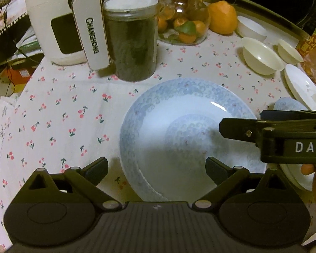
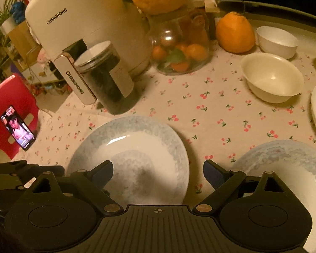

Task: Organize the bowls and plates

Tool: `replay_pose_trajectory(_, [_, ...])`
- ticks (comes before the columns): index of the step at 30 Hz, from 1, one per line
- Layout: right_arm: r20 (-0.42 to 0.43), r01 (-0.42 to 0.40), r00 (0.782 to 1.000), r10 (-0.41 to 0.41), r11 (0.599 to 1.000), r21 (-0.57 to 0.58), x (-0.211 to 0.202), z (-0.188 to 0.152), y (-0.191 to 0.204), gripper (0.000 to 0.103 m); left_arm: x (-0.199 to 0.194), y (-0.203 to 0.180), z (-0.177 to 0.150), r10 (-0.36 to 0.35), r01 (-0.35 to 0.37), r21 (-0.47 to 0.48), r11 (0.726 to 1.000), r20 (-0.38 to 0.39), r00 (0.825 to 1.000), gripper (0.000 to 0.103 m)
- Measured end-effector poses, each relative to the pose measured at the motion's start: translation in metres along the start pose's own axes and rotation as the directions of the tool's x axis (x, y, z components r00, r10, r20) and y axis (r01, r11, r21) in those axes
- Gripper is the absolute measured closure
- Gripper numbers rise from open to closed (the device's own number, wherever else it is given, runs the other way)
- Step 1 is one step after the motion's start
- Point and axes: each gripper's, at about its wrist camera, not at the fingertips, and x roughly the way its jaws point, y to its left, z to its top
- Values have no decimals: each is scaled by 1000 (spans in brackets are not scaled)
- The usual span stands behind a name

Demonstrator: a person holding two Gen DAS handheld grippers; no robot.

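Blue plates: two, lying apart on the counter point(image 2: 221, 113), one point(image 1: 185, 139) under the left tongs point(image 1: 157, 171), other point(image 2: 284, 168) by the right tongs point(image 2: 158, 174).
Tongs: both gaping wide, gripping nothing.
White bowls point(image 2: 271, 78): sitting scattered, unstacked.
Progress: barely starting.

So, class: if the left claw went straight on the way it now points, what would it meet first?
Most likely the blue-patterned plate. The open left claw points steeply down with that plate's near rim between its fingers, nothing held. Depth is unclear, so rim or inner surface could come first.
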Motion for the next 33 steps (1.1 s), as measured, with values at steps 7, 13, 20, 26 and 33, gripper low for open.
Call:
replay_pose_trajectory(7, [-4,-20,1000,21,999,37,6,-1,-2,9,3,2,-1,-31,30,-26,999,-32,999,22])
replay_pose_trajectory(13, [-9,-21,1000,21,998,67,9,-2,-7,13,6,5,-3,-38,36,-53,998,-48,998,36])
replay_pose_trajectory(20, [-23,-34,999,36,995,96,13,-4,-10,44,2,10,-4,-27,24,-97,995,-34,999,54])
replay_pose_trajectory(26, [-8,1,1000,0,995,104,11,-5,-17,69,-2,16,-6,-19,16,-130,991,-19,1000,68])
replay_pose_trajectory(33, [10,9,1000,-10,992,125,5,-4,-22,75,-12,17,-4,-4,10,-118,993,44,999,79])
